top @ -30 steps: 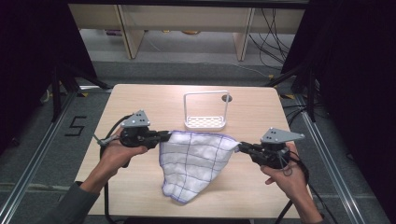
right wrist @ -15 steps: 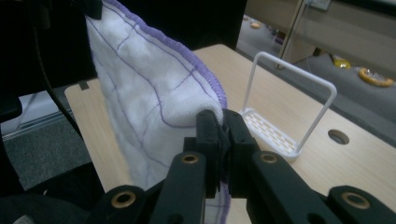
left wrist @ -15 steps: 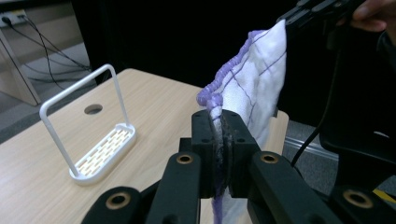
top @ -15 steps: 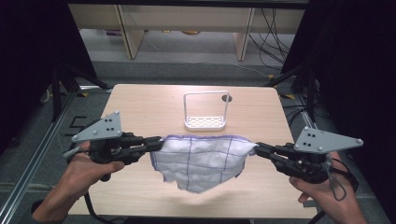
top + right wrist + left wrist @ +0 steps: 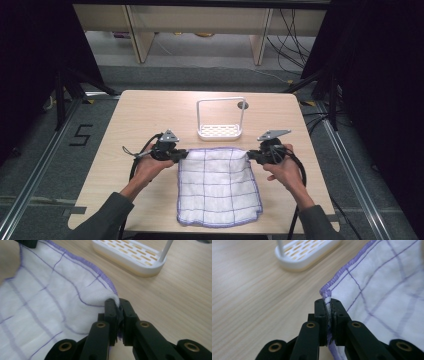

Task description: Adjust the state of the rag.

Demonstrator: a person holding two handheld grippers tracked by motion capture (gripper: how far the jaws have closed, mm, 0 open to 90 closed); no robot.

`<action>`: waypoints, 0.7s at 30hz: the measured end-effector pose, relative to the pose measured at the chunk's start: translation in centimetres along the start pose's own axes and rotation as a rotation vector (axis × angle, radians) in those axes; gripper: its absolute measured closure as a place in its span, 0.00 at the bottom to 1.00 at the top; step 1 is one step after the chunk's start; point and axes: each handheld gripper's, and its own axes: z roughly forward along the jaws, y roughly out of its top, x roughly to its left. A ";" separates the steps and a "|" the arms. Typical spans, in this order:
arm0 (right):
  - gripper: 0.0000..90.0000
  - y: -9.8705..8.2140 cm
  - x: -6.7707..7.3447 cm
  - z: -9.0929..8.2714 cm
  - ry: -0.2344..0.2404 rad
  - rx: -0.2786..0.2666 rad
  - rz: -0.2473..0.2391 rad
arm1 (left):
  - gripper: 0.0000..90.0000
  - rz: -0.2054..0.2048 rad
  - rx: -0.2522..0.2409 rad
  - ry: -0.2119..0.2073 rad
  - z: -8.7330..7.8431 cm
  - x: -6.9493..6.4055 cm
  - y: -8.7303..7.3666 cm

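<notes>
High view: a white cloth (image 5: 218, 186) with a purple grid and purple stitched hem lies spread on a light wooden table (image 5: 145, 115). Its near edge rests close to the table's near edge; its far edge lies just near of a white rack (image 5: 220, 131).

The left gripper (image 5: 184, 155) pinches the cloth's far left corner. In the left gripper view the two black jaws of this gripper (image 5: 328, 305) stand closed, with a thin fold of the hemmed corner of the cloth (image 5: 384, 287) clamped between them. The person's left hand (image 5: 150, 167) holds the gripper low over the table.

The right gripper (image 5: 249, 156) pinches the cloth's far right corner. In the right gripper view the jaws of this gripper (image 5: 119, 305) are likewise closed on a bunched corner of the cloth (image 5: 45, 305), the purple hem curving into the grip. The right hand (image 5: 282, 170) holds it at about the same depth on the table as the left.

The rack, a slotted oval tray under a tall arched handle, stands upright on the far half of the table, between the two grippers in left-right position. Its tray appears in the left gripper view (image 5: 307, 252) and the right gripper view (image 5: 130, 256), near the cloth's far edge but apart from it.

Writing: the numeral "5" (image 5: 81, 135) is marked in black on the grey floor left of the table. No brand or label is legible on cloth, rack or grippers.
</notes>
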 end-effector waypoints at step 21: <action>0.59 0.5 -4.3 2.7 -0.157 0.003 0.132 | 0.88 -0.017 -0.023 0.030 2.3 1.0 -0.8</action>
